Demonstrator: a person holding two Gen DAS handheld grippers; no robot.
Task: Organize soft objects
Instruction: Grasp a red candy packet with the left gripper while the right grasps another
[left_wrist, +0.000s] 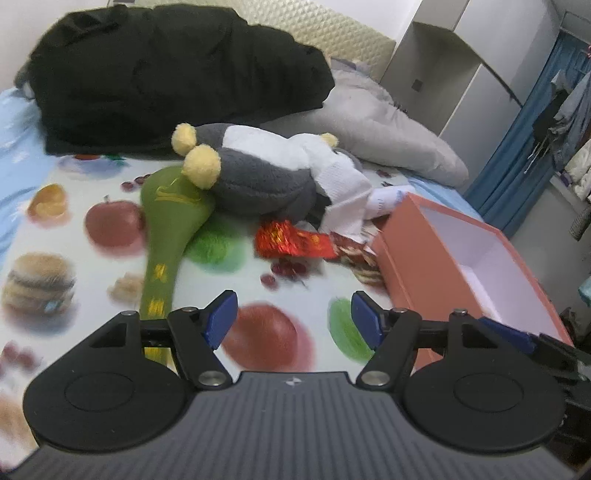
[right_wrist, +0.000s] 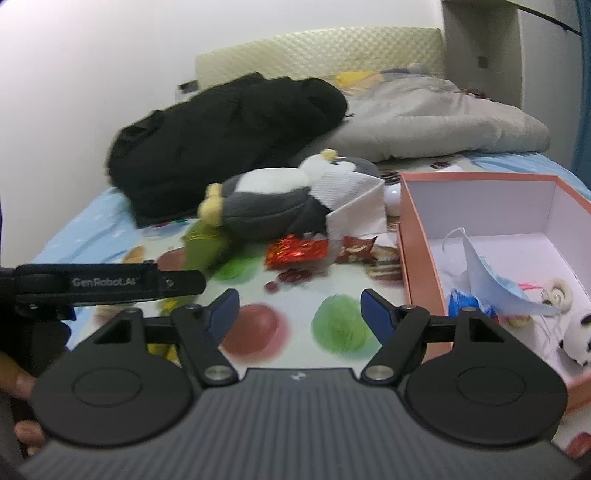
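Left wrist view. The left gripper (left_wrist: 293, 317) hangs over the bed sheet (left_wrist: 92, 177) printed with fruit and burgers, its blue pads spread apart with nothing between them (released). Toward the middle of the sheet lies a grey and white plush toy (left_wrist: 258, 177) with yellow pom-pom feet, resting against a green fabric item (left_wrist: 170, 229) that runs down toward the near edge. White tissue paper (left_wrist: 343, 184) is draped over the toy's right end. Just in front of the toy sits a red foil packet (left_wrist: 291, 240). A salmon-coloured box (left_wrist: 417, 266), open at the top, stands at the right edge of the bed; its white inside shows no contents from this angle. A black garment (left_wrist: 166, 74) is heaped at the far left, a grey pillow (left_wrist: 388, 136) at the far right, both near the headboard (left_wrist: 332, 33).

Right wrist view. The right gripper (right_wrist: 299, 315) likewise hovers with pads apart and empty (released). The left gripper (right_wrist: 110, 282) shows side-on at the left edge. The plush toy (right_wrist: 266, 210), tissue paper (right_wrist: 354, 199), green fabric item (right_wrist: 207, 243) and red foil packet (right_wrist: 295, 251) lie mid-sheet. The salmon-coloured box (right_wrist: 421, 258) at the right edge holds a blue face mask (right_wrist: 491, 277), a small panda plush (right_wrist: 580, 339) and other small items too blurred to identify.
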